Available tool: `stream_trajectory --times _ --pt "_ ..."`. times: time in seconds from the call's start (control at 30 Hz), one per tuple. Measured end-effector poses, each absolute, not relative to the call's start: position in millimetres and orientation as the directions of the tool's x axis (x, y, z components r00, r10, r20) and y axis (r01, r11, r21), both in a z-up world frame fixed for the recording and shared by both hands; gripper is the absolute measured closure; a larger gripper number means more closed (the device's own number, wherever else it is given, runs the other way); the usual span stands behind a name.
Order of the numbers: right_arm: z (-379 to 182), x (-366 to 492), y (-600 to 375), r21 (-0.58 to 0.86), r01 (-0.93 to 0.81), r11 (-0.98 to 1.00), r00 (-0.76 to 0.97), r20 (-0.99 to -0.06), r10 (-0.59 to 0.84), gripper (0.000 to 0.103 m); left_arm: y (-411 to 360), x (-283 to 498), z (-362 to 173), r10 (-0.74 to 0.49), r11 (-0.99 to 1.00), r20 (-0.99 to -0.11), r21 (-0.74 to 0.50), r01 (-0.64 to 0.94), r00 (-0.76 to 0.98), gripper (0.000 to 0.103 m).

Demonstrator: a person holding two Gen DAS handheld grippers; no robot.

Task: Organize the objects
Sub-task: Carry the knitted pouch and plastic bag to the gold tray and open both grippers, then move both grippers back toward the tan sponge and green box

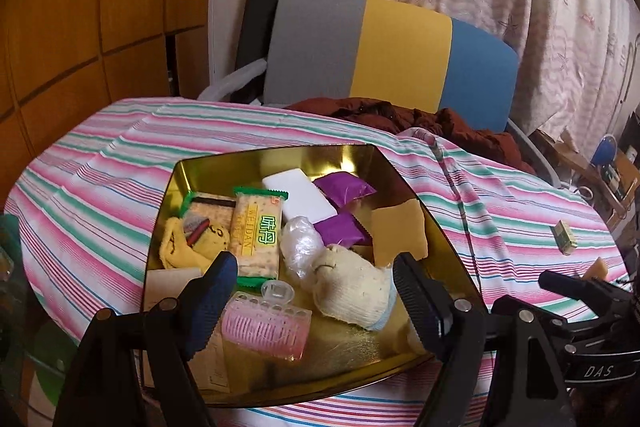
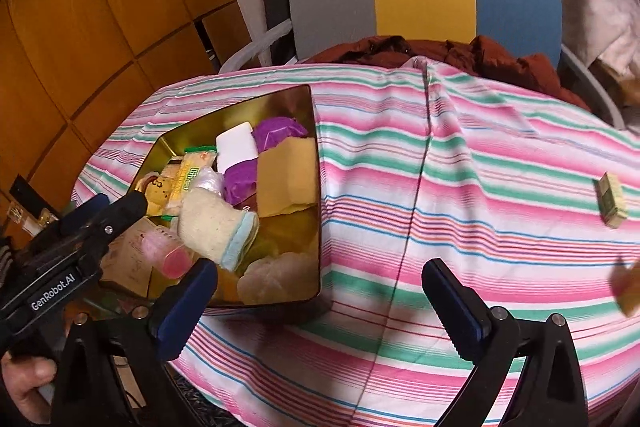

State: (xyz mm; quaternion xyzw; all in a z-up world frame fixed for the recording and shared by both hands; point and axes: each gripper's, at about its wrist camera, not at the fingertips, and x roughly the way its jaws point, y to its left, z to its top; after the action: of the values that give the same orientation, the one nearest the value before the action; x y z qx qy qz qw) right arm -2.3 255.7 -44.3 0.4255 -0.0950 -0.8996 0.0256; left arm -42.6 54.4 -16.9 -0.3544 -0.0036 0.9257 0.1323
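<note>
While both tools gape empty, the left tool (image 1: pixel 312 277) hangs over the filled gold tin (image 1: pixel 192 171). A small green box (image 2: pixel 610 201) lies loose on the striped surface (image 2: pixel 460 167), ahead-right of the right tool (image 2: pixel 320 285); it should be approached low and gripped squarely across its narrow sides.

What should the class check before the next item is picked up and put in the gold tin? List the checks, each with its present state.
1. Left hand-held gripper open and holding nothing: ok.
2. Right hand-held gripper open and holding nothing: ok.
3. Gold tin open, lid off: ok.
4. All loose items packed: not ok; a small green box lies on the striped cloth, apart from the tin.
5. Room left in the tin: ok; bare gold floor shows near the cream sock.
6. Tan thing at the right edge: cannot tell, too blurred.
</note>
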Motion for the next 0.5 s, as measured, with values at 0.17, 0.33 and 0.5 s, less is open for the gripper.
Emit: stream_trajectory --times 0.17,0.33,0.5 --pt "-40.1 0.0 259.8 0.172 -0.05 -0.984 -0.647 -0.756 -0.099 0.0 57.0 -39.4 -13.1 0.24 -0.965 -0.65 -0.076 -0.253 -0.721 0.021" --pt "-36.5 3.1 270.9 0.163 -0.078 -0.984 -0.654 -0.753 -0.073 0.0 60.8 -35.7 -11.6 0.242 -0.962 -0.651 -0.064 -0.265 -0.72 0.021" --pt "-31.8 6.8 285.1 0.145 -0.11 -0.983 -0.657 -0.753 -0.038 0.0 67.4 -31.0 -8.4 0.252 -0.956 -0.647 -0.052 -0.288 -0.72 0.021"
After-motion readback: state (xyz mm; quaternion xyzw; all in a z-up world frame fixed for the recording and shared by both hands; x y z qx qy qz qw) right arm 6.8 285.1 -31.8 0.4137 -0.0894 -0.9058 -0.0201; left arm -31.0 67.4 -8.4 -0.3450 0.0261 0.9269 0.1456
